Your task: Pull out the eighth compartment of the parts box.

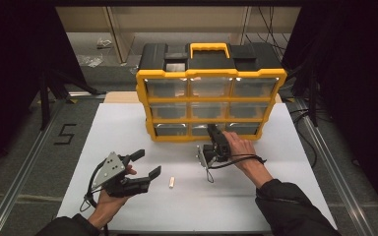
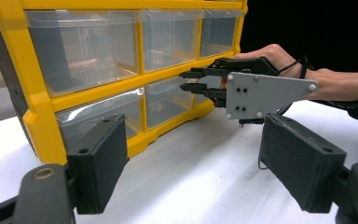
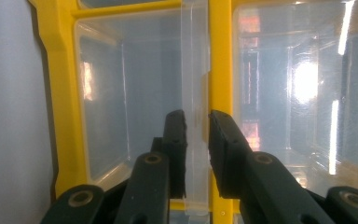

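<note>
**Drawing out the bottom-row drawer by its pull tab**

The clear drawer [image 3: 135, 93] sits in the bottom row of the yellow organizer [image 1: 210, 93], middle column as the high view shows it, and is fully seated in its bay. Its transparent pull tab [image 3: 195, 107] lies between the jaws of the right gripper [image 3: 196, 135]. The jaws stand narrow, close on either side of the tab; we cannot tell whether they are pressing it yet.

We judge the step in hand to be gripping the tab and pulling the drawer out. To do it well:

- We close fully on the tab before pulling; the plastic is thin and smooth, so a light hold may slip.
- We pull straight along the bay, level with the surface [image 1: 128, 128], without twisting, so that the drawer does not bind against the yellow frame.
- We watch the organizer itself: it may slide forward with the pull.

The left gripper [image 1: 145, 164] is held well apart, above the surface, jaws wide and empty. A small pale piece [image 1: 172, 182] lies just beside it.
</note>
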